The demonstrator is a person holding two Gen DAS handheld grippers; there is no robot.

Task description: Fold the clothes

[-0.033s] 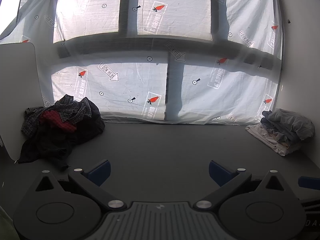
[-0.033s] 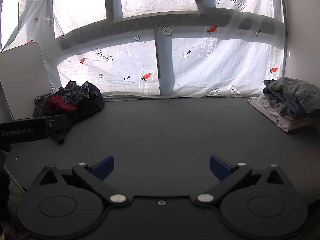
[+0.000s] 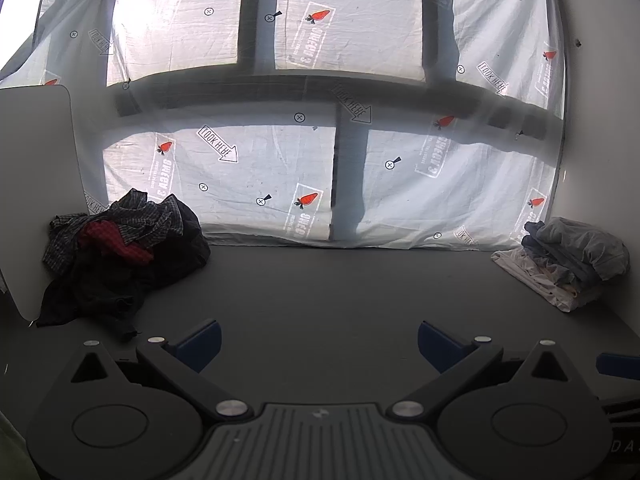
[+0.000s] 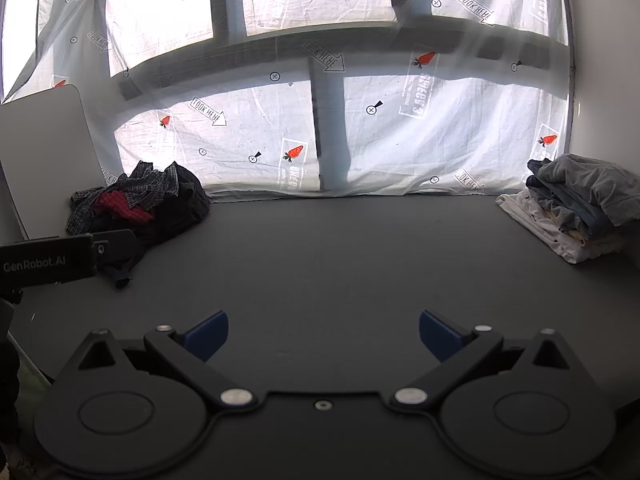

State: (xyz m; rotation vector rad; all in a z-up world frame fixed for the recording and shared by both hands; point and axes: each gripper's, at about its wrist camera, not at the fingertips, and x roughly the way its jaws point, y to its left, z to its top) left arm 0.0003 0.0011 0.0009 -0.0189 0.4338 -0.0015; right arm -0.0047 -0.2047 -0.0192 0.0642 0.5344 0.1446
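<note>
**Both grippers empty over a bare table, clothes waiting at either side**

The left gripper (image 3: pixel 319 342) hung over the near part of the dark table (image 3: pixel 340 292) with its blue-tipped fingers (image 3: pixel 200 340) spread wide and nothing between them. The right gripper (image 4: pixel 324 334) stood the same way, jaws wide apart and empty above the near edge.

A crumpled heap of unfolded clothes (image 3: pixel 120 256), dark checked cloth with a red piece on top, lay at the table's far left corner, against a pale upright board (image 3: pixel 36 184). A stack of folded clothes (image 3: pixel 568 264), grey over white, sat at the far right corner; how many garments it held was hard to tell. The middle of the table lay between the two, well apart from each.

Behind the far edge hung a white printed sheet (image 3: pixel 256 168) with carrots and arrows, lit from behind.

In the right wrist view, the left gripper's black body (image 4: pixel 60 260) showed at the left, just in front of the heap (image 4: pixel 140 204).
</note>
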